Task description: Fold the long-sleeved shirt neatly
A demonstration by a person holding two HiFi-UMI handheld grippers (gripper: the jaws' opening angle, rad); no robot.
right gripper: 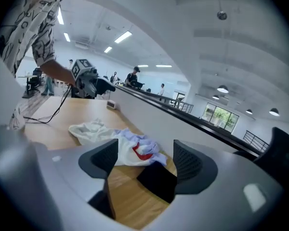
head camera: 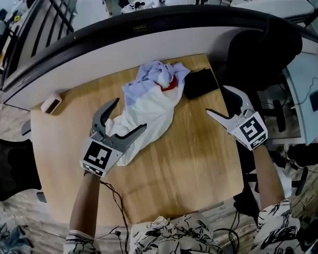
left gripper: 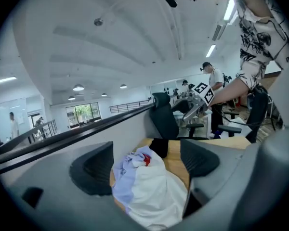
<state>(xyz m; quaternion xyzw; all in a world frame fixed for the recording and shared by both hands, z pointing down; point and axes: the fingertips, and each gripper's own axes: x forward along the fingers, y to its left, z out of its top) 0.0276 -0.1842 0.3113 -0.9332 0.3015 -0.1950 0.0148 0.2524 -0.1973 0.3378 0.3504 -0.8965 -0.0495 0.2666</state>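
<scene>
The long-sleeved shirt (head camera: pixel 148 102) lies crumpled on the wooden table (head camera: pixel 191 163). It is white with pale blue sleeves and a red patch near the collar, and shows too in the left gripper view (left gripper: pixel 151 186) and the right gripper view (right gripper: pixel 130 146). My left gripper (head camera: pixel 128 115) hovers open over the shirt's near left part, jaws spread, nothing between them. My right gripper (head camera: pixel 218 100) is open at the table's right edge, apart from the shirt.
A black flat object (head camera: pixel 200 82) lies on the table against the shirt's far right side. A small white box (head camera: pixel 51 103) sits at the far left corner. A curved wall (head camera: pixel 148 41) bounds the far side; a black chair (head camera: pixel 265 52) stands at the right.
</scene>
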